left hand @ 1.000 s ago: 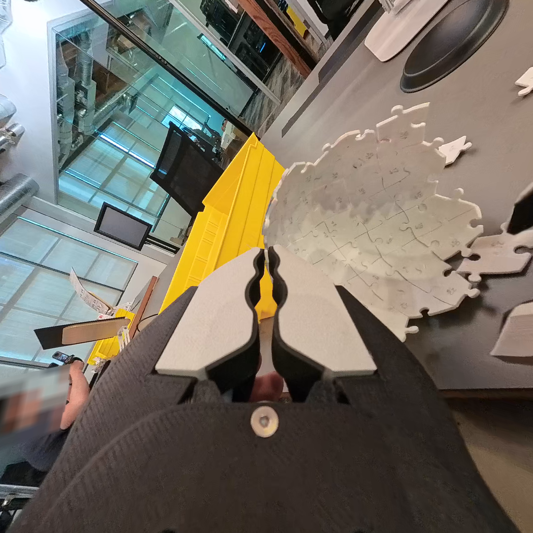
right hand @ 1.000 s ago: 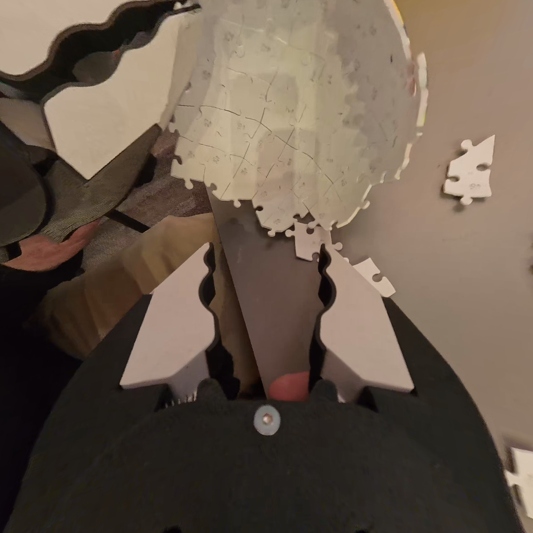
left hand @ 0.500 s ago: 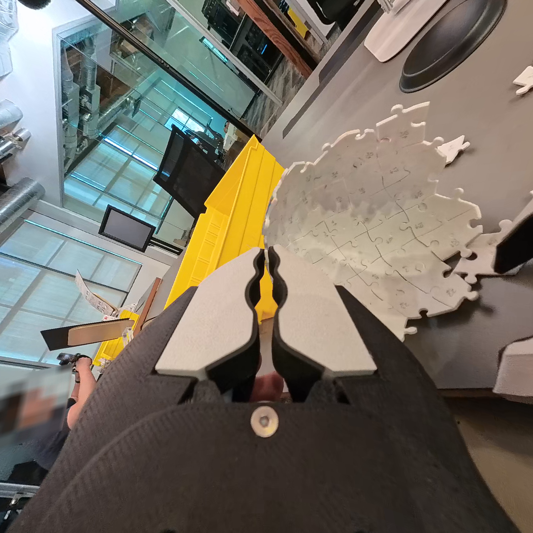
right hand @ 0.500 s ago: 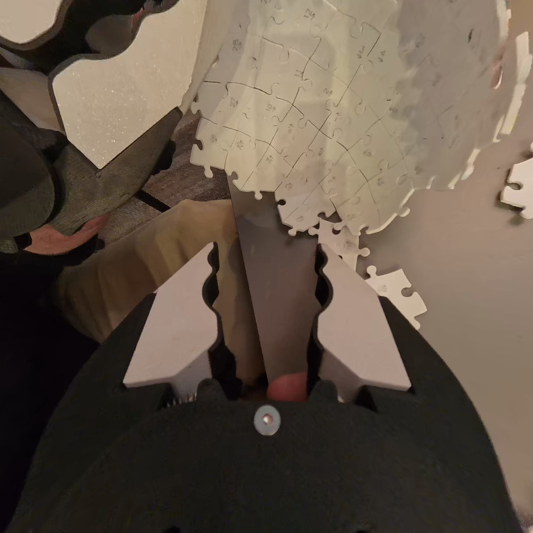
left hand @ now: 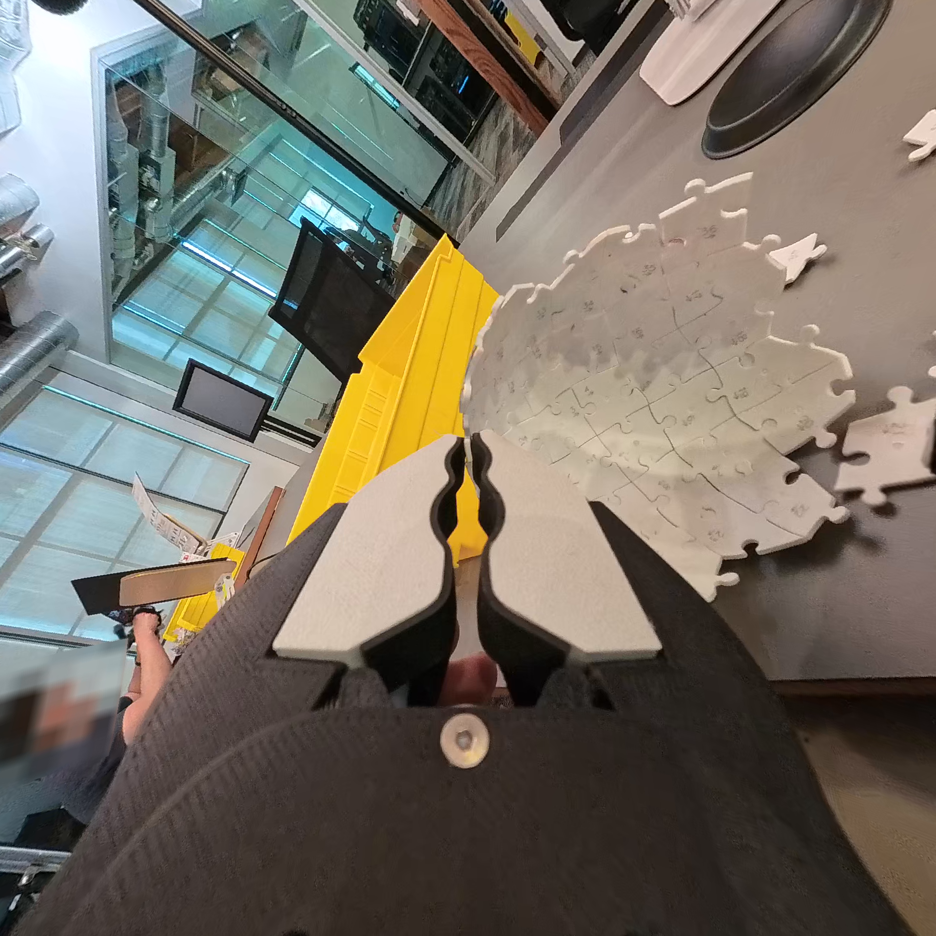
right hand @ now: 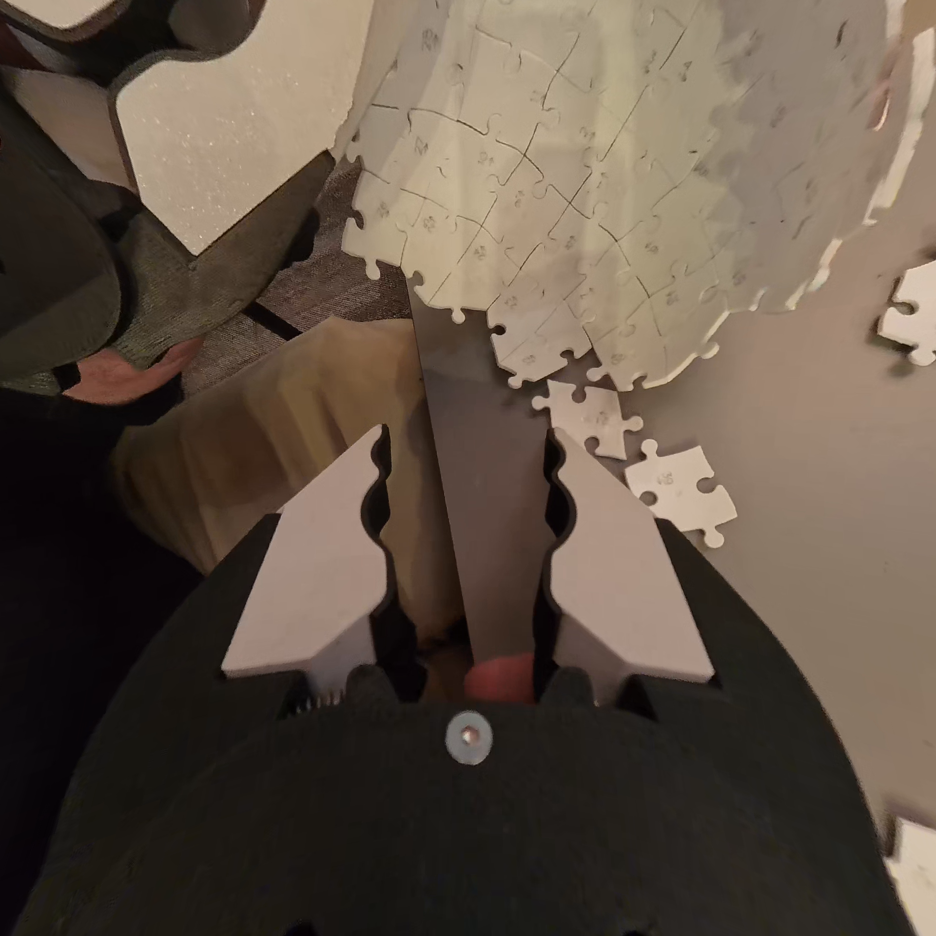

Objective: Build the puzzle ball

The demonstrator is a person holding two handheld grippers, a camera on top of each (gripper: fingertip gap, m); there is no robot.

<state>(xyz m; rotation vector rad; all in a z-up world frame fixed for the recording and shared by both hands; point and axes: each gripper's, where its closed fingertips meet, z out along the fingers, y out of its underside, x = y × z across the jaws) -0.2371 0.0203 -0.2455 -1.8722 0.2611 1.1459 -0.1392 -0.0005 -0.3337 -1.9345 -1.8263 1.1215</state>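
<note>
Left gripper (left hand: 468, 445) fingers pinch the puzzle shell (left hand: 658, 385) rim (apparently).

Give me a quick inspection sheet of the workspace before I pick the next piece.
Surface: dark grey tabletop, bare between pieces.
Job's things: white curved half-built puzzle shell, edge pinched by the left gripper; loose white pieces beside its open rim, nearest piece and second piece.
Clutter: black round dish, white flat pad, yellow plastic bin behind the shell.
Grippers: left gripper shut on the shell's edge; right gripper open, empty, short of the loose pieces.
Cables: nothing seen.
Surroundings: glass walls, dark monitors, a person's arm at lower left.
</note>
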